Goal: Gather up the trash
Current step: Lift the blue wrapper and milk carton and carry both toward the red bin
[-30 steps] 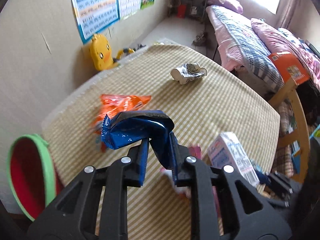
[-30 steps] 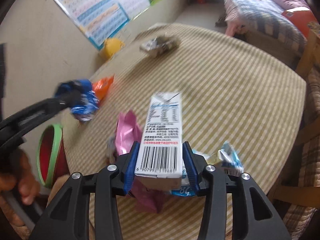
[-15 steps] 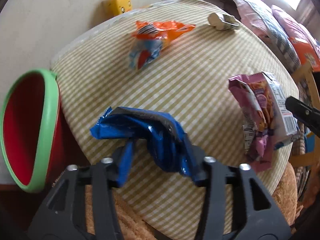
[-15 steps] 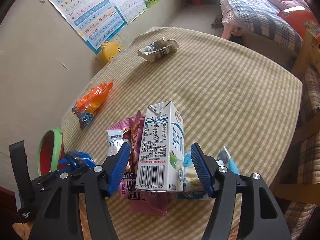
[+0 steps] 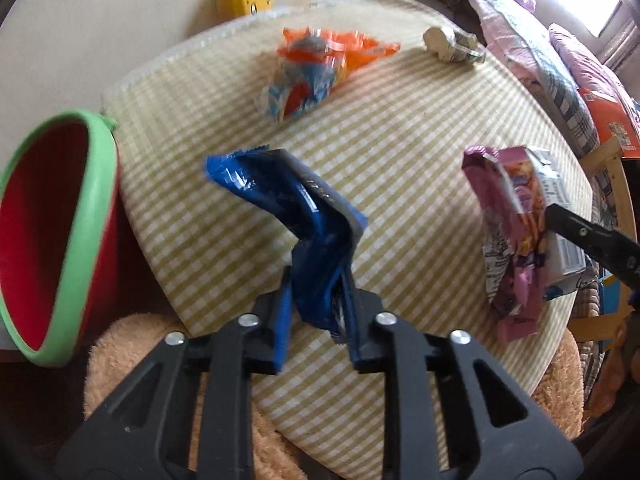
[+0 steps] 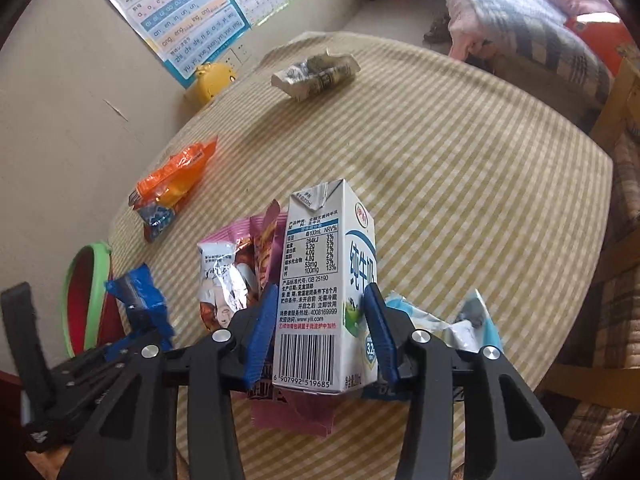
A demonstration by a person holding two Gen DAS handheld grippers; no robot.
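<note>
My left gripper has its jaws closing, and its pads press on a crumpled blue wrapper just above the checked table near its front edge. A red bin with a green rim stands to the left, below table level. In the right wrist view my right gripper is closing too, pads against the sides of an upright white milk carton. A pink wrapper lies against the carton's left side and a light-blue wrapper to its right. Farther back lie an orange wrapper and a crushed paper cup.
A yellow duck toy sits by the wall behind the table, under wall posters. A brown plush cushion is below the table's near edge. A wooden chair and a bed stand to the right.
The left gripper sank toward the table beside the bin, let go of the blue wrapper, then closed on it again. The right gripper opened around the carton and closed back on it.
</note>
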